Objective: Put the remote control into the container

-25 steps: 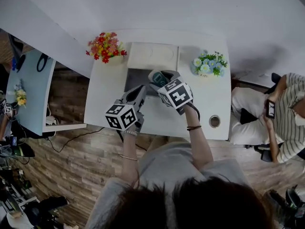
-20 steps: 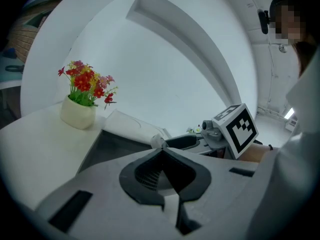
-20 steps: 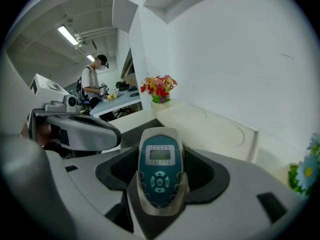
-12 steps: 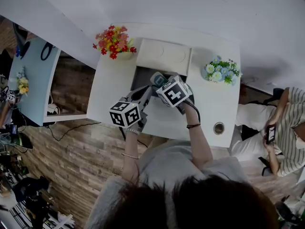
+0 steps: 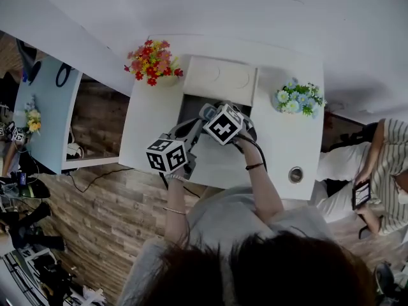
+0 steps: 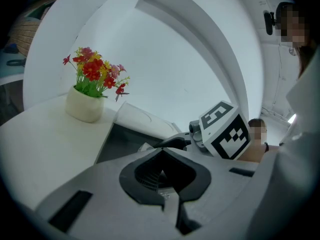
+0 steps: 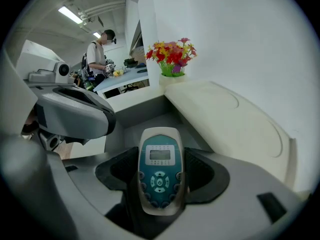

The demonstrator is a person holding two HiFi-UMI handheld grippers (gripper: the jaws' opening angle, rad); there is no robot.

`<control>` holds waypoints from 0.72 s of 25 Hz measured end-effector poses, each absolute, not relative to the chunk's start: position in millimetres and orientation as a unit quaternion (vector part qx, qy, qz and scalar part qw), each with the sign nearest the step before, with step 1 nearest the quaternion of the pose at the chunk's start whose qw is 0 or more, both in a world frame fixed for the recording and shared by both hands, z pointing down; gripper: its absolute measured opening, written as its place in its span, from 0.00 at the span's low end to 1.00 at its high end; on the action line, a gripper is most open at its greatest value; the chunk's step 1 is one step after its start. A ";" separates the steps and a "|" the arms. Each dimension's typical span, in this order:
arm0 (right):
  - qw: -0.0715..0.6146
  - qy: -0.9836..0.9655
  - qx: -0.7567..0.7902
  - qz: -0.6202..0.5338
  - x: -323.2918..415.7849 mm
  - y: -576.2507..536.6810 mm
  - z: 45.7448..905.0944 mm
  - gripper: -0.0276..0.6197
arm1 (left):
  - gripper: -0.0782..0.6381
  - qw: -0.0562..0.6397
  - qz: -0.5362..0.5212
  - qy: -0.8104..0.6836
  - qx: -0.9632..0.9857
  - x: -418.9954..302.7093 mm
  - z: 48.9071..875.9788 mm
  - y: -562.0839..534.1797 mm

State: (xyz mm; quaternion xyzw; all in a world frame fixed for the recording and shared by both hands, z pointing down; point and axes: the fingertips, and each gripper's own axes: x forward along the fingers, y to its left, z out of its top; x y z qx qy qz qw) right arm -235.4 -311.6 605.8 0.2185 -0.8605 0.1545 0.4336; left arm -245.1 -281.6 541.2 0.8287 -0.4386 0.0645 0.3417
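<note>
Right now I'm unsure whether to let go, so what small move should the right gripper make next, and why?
Probably lower it a little into the container before opening. The right gripper is shut on the remote control, poised over the open box beside its lid, not yet resting inside.

Remote control (image 7: 160, 171) glossy plastic; container (image 7: 141, 109) matt, prob. plastic.

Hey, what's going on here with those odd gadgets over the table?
A person holds a gripper in each hand. The right gripper is clamped on a remote, poised above an open grey container on the white table. The left gripper, shut and empty, hangs beside it. The remote is not yet inside.
</note>
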 end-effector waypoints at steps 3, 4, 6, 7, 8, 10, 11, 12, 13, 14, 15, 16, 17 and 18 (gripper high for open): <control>0.448 -0.855 0.212 0.150 -237.4 -311.4 613.7 0.48 | 0.11 0.345 0.069 -0.435 0.829 -244.1 544.0 -283.8; 0.453 -0.854 0.209 0.148 -238.0 -311.3 615.1 0.48 | 0.11 0.345 0.071 -0.435 0.829 -244.0 544.6 -284.3; 0.460 -0.851 0.207 0.145 -239.3 -311.9 616.9 0.48 | 0.11 0.347 0.072 -0.435 0.828 -244.4 545.5 -285.0; 0.464 -0.849 0.205 0.145 -239.7 -312.0 618.2 0.48 | 0.11 0.347 0.072 -0.435 0.828 -244.7 545.8 -285.2; 0.468 -0.848 0.203 0.145 -240.0 -311.8 619.6 0.48 | 0.11 0.347 0.072 -0.436 0.827 -245.0 546.2 -285.5; 0.475 -0.845 0.197 0.146 -240.4 -311.3 621.9 0.48 | 0.11 0.348 0.070 -0.439 0.825 -246.2 546.6 -286.6; 0.478 -0.844 0.194 0.145 -240.6 -311.2 622.7 0.48 | 0.11 0.349 0.068 -0.440 0.825 -247.0 546.5 -287.2; 0.482 -0.843 0.192 0.144 -240.7 -310.8 623.7 0.48 | 0.11 0.350 0.067 -0.441 0.824 -247.9 546.4 -287.6; 0.486 -0.842 0.189 0.140 -240.7 -310.2 624.8 0.48 | 0.11 0.351 0.065 -0.443 0.823 -248.7 546.2 -287.5; 0.491 -0.840 0.186 0.135 -240.6 -309.7 625.9 0.48 | 0.11 0.351 0.063 -0.444 0.822 -249.5 545.9 -287.4; 0.494 -0.840 0.185 0.130 -240.8 -309.6 626.6 0.48 | 0.11 0.351 0.061 -0.446 0.821 -250.3 545.3 -287.5; 0.496 -0.839 0.184 0.127 -241.0 -309.8 626.7 0.48 | 0.11 0.350 0.060 -0.447 0.821 -251.2 544.5 -287.6; 0.496 -0.839 0.185 0.126 -241.0 -310.1 626.5 0.48 | 0.11 0.349 0.060 -0.448 0.821 -251.9 543.8 -287.8; 0.497 -0.839 0.185 0.126 -240.7 -310.2 626.3 0.48 | 0.11 0.348 0.060 -0.449 0.821 -252.4 543.4 -287.8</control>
